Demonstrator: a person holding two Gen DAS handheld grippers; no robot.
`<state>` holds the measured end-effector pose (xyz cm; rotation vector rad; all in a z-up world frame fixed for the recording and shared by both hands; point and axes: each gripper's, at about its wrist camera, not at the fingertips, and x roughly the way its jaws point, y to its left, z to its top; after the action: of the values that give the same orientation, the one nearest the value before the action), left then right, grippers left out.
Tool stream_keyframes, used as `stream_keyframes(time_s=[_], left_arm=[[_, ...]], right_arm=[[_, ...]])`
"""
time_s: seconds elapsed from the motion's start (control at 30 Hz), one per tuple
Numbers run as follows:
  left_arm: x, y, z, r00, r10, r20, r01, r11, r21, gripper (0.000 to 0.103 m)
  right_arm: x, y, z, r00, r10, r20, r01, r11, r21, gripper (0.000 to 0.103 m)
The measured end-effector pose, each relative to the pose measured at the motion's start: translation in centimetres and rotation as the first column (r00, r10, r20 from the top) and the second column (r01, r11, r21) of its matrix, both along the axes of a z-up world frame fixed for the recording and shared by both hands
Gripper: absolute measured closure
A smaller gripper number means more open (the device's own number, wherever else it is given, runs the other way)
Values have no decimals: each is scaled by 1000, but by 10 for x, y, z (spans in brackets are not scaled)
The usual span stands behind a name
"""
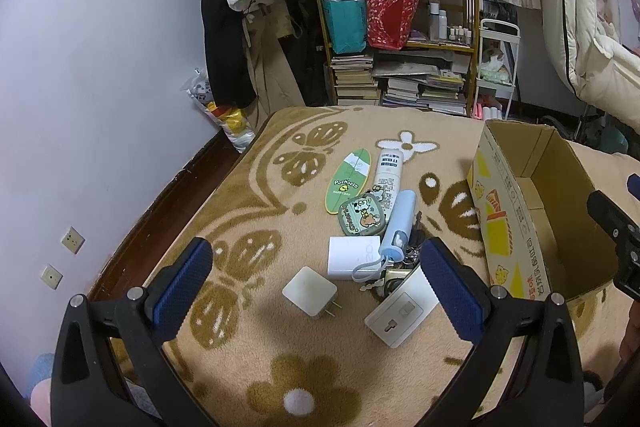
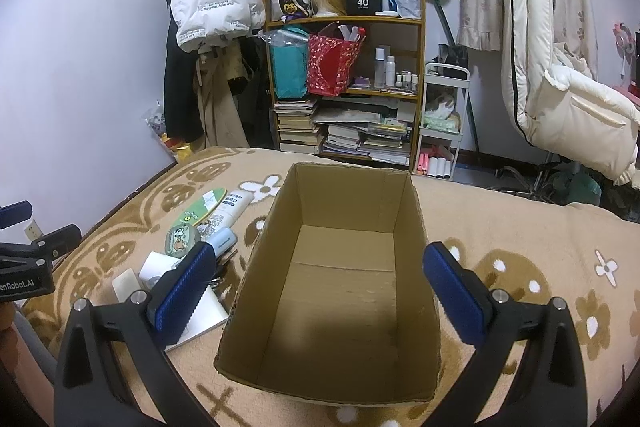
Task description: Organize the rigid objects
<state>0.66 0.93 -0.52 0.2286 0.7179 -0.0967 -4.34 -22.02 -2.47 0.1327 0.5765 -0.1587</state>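
A pile of small items lies on the beige blanket. It holds a white plug adapter (image 1: 309, 291), a white charger block (image 1: 352, 257), a wall socket plate (image 1: 402, 309), a light blue tube with a strap (image 1: 398, 227), a green cartoon case (image 1: 361, 215), a green surfboard-shaped piece (image 1: 347, 179), a white bottle (image 1: 387, 173) and keys (image 1: 396, 277). My left gripper (image 1: 316, 259) hovers open above the adapter and charger, holding nothing. The open cardboard box (image 2: 420, 211) is bare inside. My right gripper (image 2: 320, 259) hangs open over its near end.
The box (image 1: 504, 227) stands right of the pile. A wooden shelf (image 1: 400, 27) with books and bags stands beyond the bed's far edge. Clothes hang on the left of it, a white cart (image 2: 442, 119) and a white padded jacket (image 2: 560, 87) on the right. The wall runs along the bed's left side.
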Motion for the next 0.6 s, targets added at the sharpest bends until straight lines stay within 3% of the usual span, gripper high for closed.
stream_keyframes(time_s=[0.6], left_arm=[[-1,2,-1,1000,0,-3,0,1000,1,0]], right_arm=[[1,1,-2,1000,0,-5,0,1000,-9,0]])
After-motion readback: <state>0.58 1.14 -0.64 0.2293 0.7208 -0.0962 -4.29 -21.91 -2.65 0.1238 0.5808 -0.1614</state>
